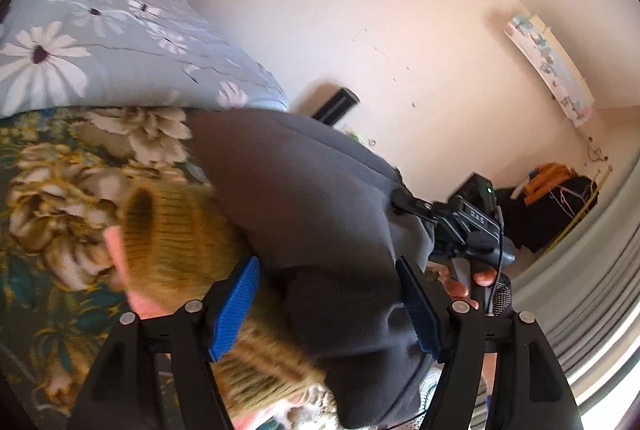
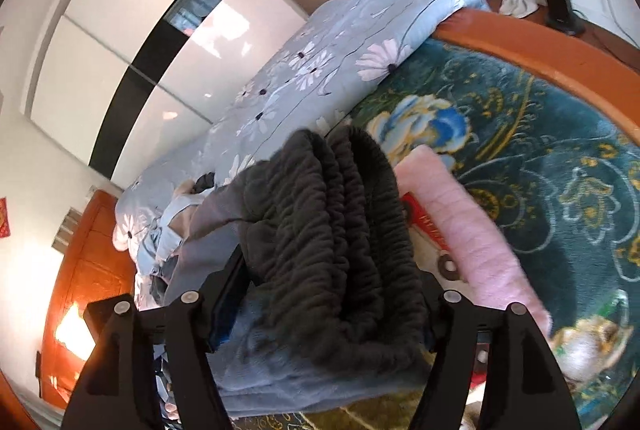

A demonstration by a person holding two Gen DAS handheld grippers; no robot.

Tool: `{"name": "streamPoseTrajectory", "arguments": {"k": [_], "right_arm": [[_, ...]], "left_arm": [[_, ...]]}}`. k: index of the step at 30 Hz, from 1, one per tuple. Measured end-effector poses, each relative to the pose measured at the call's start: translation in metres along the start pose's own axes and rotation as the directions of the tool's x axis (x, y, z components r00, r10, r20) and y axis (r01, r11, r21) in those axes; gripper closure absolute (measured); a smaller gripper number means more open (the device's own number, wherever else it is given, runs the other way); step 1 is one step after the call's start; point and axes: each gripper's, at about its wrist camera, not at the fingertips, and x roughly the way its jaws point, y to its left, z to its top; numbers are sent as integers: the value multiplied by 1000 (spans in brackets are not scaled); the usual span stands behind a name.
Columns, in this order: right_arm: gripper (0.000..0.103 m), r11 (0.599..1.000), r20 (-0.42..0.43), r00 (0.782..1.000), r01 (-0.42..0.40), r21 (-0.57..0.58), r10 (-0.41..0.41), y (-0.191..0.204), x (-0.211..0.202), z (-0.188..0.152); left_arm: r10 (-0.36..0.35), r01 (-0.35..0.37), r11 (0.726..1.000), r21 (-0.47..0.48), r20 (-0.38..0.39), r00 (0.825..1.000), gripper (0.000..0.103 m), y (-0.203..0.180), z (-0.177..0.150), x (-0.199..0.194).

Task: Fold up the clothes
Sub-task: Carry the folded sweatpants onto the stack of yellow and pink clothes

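Left wrist view showed my left hand-held gripper (image 1: 328,314) spread around the grey garment (image 1: 320,213) over the bed's floral blanket (image 1: 52,165), pads apparently clear of it, while only the right wrist view showed its gathered waistband (image 2: 340,230) filling my right hand-held gripper (image 2: 324,314), grip unclear.

trousers (image 2: 332,230) between right gripper (image 2: 320,314) jaws, on the bed blanket (image 2: 560,157) | folded towel (image 2: 472,230) just right of trousers | quilt (image 2: 320,69) behind, along the blanket's far edge | knit garment (image 1: 176,230) left of trousers
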Motion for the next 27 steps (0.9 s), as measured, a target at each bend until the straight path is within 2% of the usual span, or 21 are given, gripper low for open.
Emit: {"name": "streamPoseTrajectory", "arguments": {"k": [2,4,6,8,10,13,14,16,18,20,23,25,27], "right_arm": [[31,1000,4,1000,27,0,-27,3,-7,1],[31,997,10,997,74,-18,-73,8,-12,2],[31,992,29,992,125,-21,-124,12,-19,4],[31,978,84,975,209,-5,-208,16,-32,8],[31,965,143,956,262,-25,-256,29,-39,9],[31,944,229,927,321,-77,-297,53,-45,7],[31,937,244,924,329,-115,-294,62,-43,5],[31,908,228,935,328,-259,-273,82,-25,-5],[31,872,213,927,364,-327,-308,87,-8,-11],[31,864,206,919,387,-321,-335,79,7,-11],[30,877,189,923,379,-295,-335,64,24,-14],[29,861,168,913,406,-307,-371,58,38,-19],[28,840,162,900,436,-323,-405,54,48,-24]], "left_arm": [[44,-44,999,21,18,999,29,2,5,-10],[122,-126,989,81,53,991,29,-5,13,-20],[186,-196,971,138,78,979,28,-17,21,-23],[232,-248,950,192,99,968,28,-29,29,-23],[228,-245,939,241,98,969,27,-46,33,-15],[253,-274,911,308,107,961,27,-68,33,3],[252,-273,905,326,106,962,27,-71,32,9],[243,-261,894,366,95,965,27,-76,24,24],[241,-256,878,405,90,966,26,-80,16,38],[264,-281,850,445,102,959,25,-79,6,47],[292,-308,810,499,113,950,24,-78,-8,60],[289,-292,809,509,87,953,24,-75,-10,68],[284,-274,829,488,56,957,24,-73,-9,71]]}}
